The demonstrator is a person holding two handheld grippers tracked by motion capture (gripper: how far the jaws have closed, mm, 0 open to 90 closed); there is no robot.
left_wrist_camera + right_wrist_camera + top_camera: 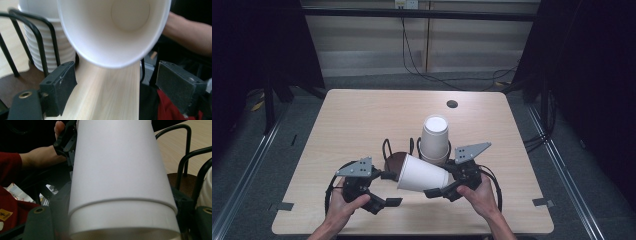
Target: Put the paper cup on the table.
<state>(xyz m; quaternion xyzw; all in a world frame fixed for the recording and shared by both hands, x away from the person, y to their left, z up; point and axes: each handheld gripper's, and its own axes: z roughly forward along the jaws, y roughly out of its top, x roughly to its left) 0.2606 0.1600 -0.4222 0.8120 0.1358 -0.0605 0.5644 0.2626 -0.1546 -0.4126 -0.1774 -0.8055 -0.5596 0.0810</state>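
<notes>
Left hand: down at the near edge of the worktop, wrapped around the left gripper's handle.
Left gripper: near left, jaws wide apart and clamped on nothing. In the left gripper view the two black pads stand well clear of each other with bare wood between them, and the cup's open mouth hangs just ahead.
Right hand: near right, gripping the right gripper from behind.
Right gripper: jaws clamped on the base end of the single cup, one on each side of it. In the right gripper view the cup wall rises straight up between them.
Single cup: white paper, lying on its side in the air, just above the worktop, between the two grippers. Its mouth points left at the left gripper and its base sits in the right gripper. The inside looks empty in the left gripper view.
Cup holder: black wire loops on a dark brown round base, just behind the held cup, at mid worktop.
Stack of cups: white, upright, nested in the right side of the holder, just beyond the held cup.
Worktop: pale wood, with a small dark hole toward the far edge.
</notes>
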